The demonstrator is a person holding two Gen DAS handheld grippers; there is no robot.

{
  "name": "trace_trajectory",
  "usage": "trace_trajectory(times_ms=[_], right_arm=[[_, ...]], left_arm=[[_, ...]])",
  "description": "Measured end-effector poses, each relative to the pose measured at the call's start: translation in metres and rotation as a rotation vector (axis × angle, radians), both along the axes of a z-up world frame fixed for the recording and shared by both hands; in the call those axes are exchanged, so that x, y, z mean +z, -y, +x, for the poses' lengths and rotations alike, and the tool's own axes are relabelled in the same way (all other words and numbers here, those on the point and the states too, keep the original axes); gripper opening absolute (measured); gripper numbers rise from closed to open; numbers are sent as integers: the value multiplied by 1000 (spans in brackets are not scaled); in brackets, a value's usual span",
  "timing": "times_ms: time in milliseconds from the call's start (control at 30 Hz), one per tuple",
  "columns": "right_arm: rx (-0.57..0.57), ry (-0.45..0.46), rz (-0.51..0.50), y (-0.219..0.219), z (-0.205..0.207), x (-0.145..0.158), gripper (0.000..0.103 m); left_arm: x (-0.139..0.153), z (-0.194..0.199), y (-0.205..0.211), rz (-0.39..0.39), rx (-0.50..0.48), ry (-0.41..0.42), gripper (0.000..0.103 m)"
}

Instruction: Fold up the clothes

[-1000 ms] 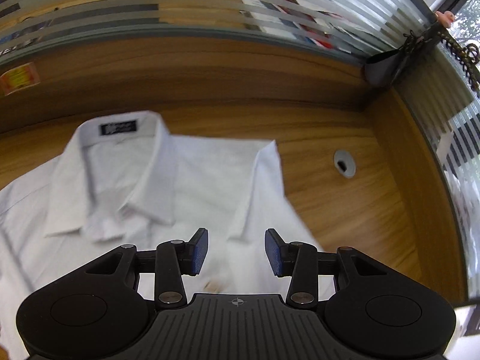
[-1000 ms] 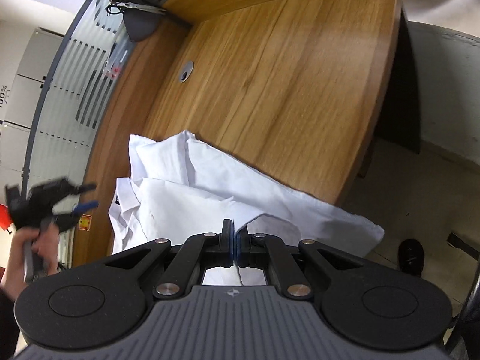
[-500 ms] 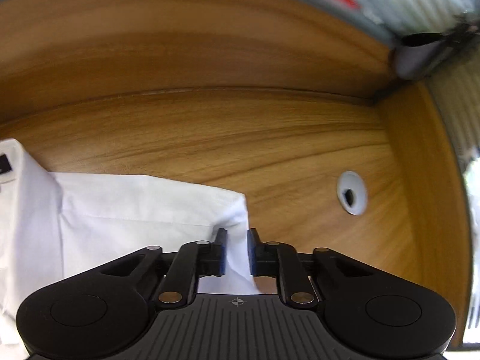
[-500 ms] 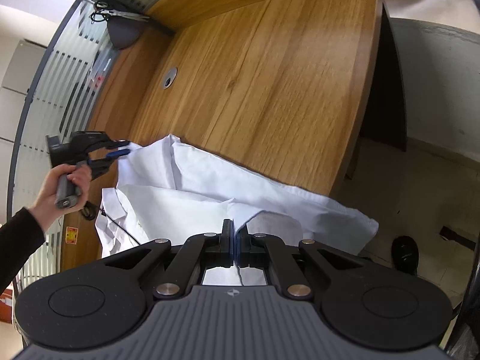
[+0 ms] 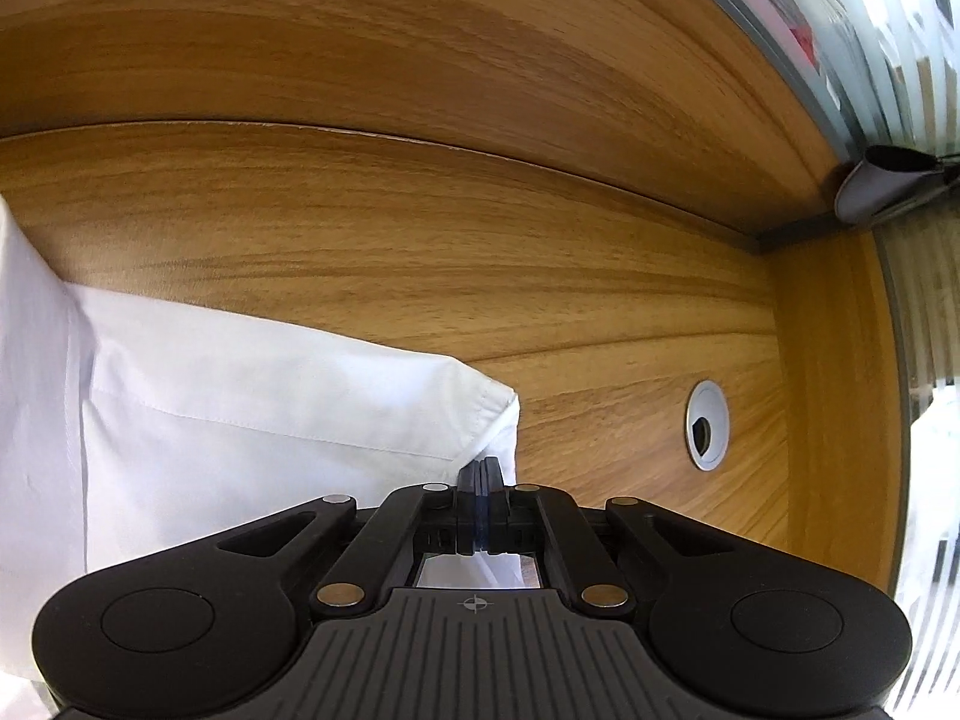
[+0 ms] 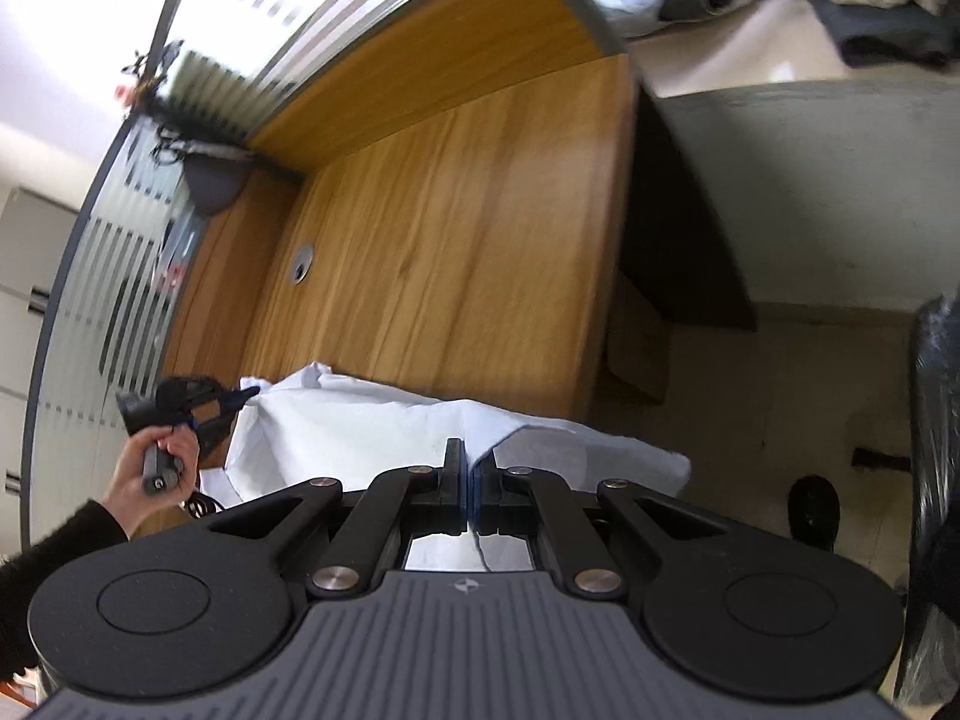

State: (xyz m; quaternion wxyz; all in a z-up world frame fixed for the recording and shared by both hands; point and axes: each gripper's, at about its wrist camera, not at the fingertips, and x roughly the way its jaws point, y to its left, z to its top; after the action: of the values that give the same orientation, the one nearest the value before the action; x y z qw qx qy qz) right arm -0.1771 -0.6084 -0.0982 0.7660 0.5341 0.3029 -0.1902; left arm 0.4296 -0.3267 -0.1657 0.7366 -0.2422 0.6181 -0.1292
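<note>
Shirt [image 5: 252, 420] was stretched between both grippers, long axis running far-left to near-right over the worktop [image 5: 420, 252]: left gripper [image 5: 480, 474] jaws clamped on the far corner, right gripper [image 6: 468, 468] pinching the near edge.

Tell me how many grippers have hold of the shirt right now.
2. The left gripper is shut on the white shirt at its far corner; the right gripper is shut on its near edge.

Both pictures are bright with soft daylight. The tabletop [image 5: 420, 252] curves at the edges from the round lens. The right wrist picture is blurry, most at the top. The white shirt [image 5: 240, 420] looks very bright, without hard shadows.
</note>
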Motion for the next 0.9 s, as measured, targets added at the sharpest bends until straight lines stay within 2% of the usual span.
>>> trace_trajectory(times_ms=[133,200,267,367,433,600,767,900], right_arm=[[-10,9,44,0,-6,-7,2],[-33,4,64,3,-6,-16,2],[-58,-2,87,6,-6,-25,2],[-109,-14,149,13,-8,-47,2],[-135,-22,193,15,-6,-64,3],[-176,-105,301,25,-4,-107,25],[-156,-209,276,25,-4,-111,30],[-37,-306,93,17,8,-86,30]], left_arm=[[3,3,3,12,-12,7,4],[8,4,5,-2,-21,28,14],[21,-1,9,-37,-41,83,38],[44,-12,19,-61,-89,165,44],[60,-21,25,-58,-130,205,45],[86,-57,28,-12,-224,276,48],[81,-85,38,51,-336,276,48],[70,-99,47,87,-411,262,48]])
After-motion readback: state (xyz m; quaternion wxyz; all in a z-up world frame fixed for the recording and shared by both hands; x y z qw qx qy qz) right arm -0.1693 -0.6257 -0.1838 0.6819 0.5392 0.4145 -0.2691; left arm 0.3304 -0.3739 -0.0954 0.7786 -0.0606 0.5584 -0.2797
